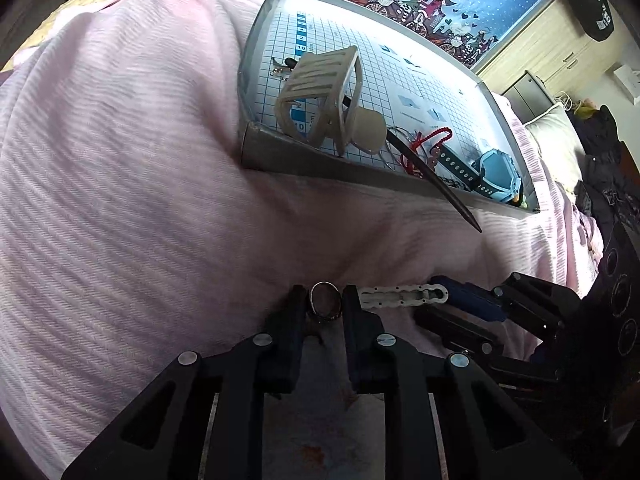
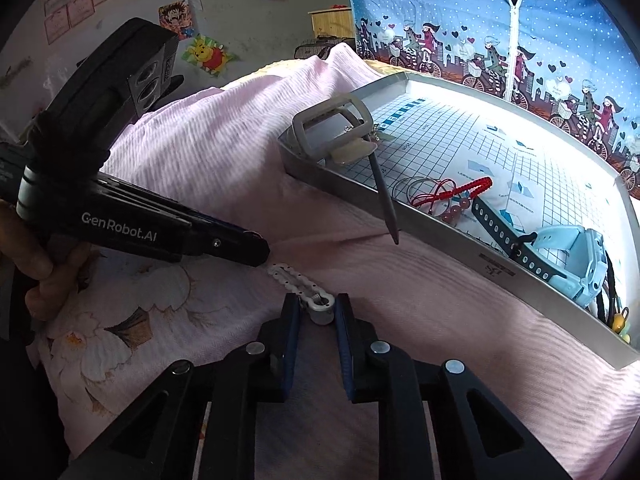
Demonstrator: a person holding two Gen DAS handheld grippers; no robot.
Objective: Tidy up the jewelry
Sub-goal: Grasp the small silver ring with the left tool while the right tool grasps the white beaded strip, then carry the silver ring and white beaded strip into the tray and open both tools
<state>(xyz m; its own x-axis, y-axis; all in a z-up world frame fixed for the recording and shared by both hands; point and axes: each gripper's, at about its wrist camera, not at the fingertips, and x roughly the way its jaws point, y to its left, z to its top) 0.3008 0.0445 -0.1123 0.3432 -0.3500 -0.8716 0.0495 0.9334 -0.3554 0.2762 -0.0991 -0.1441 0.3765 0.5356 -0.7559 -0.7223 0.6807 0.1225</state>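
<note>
Jewelry pickup under way: left gripper [image 1: 323, 300] pinches a ring [image 1: 325, 302], right gripper [image 2: 318, 312] pinches a white bracelet [image 2: 300, 284]; next, carry both into the tray [image 2: 440, 232].

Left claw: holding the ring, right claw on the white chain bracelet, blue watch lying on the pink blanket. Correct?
Not quite. The blue watch lies in the grey tray, not on the pink blanket; the right wrist view shows it. The left claw does hold the ring, and the right claw the white chain bracelet.
</note>
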